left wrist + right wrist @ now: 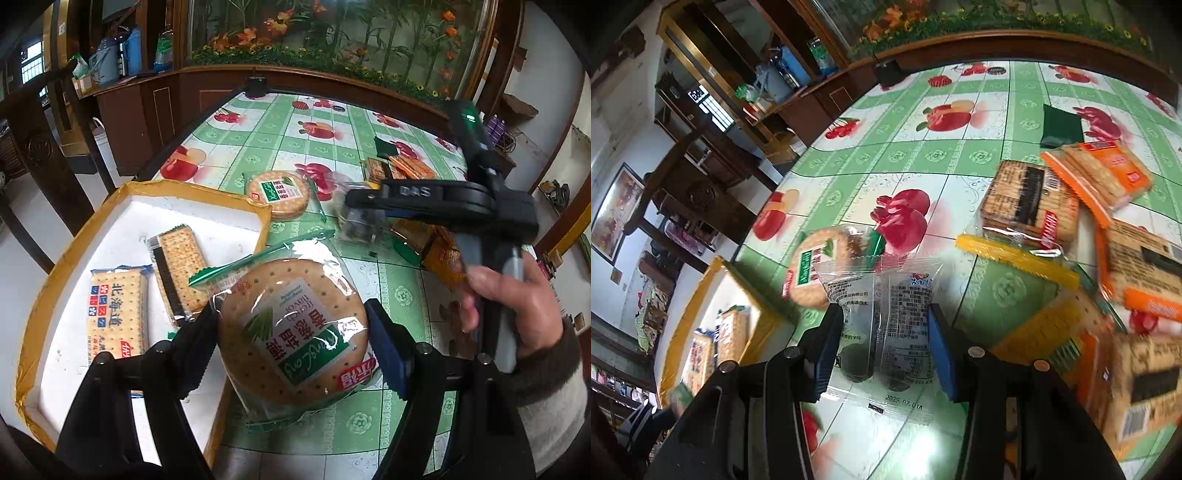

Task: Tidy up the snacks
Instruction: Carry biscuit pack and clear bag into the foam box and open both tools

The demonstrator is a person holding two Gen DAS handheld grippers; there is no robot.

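- The tray, a shallow white box with a yellow-taped rim at the table's near-left edge, is the landmark here; it already holds a printed cracker pack and a plain cracker pack lying side by side.
- The left gripper is clamped across a round biscuit pack, pads pressing on its two opposite edges. The pack sits face-up and lifted, just right of the tray's right wall, overhanging the tablecloth.
- Being round, this pack has no long axis to line up; only its crimped green tail points up toward the tray's far corner.
- The decisive relation: the tray's open floor lies directly left of the held pack, across one low wall, so the left hand is the nearer one for a drop. It likely has to clear the rim and go left.
- The right gripper is closed on a clear wrapped snack with dark contents, its long axis running along the fingers. From here the tray lies far left.
- A second round biscuit pack lies on the table between that snack and the tray.
- The heap of square cracker packs waits well right of the tray, by the person's right hand.
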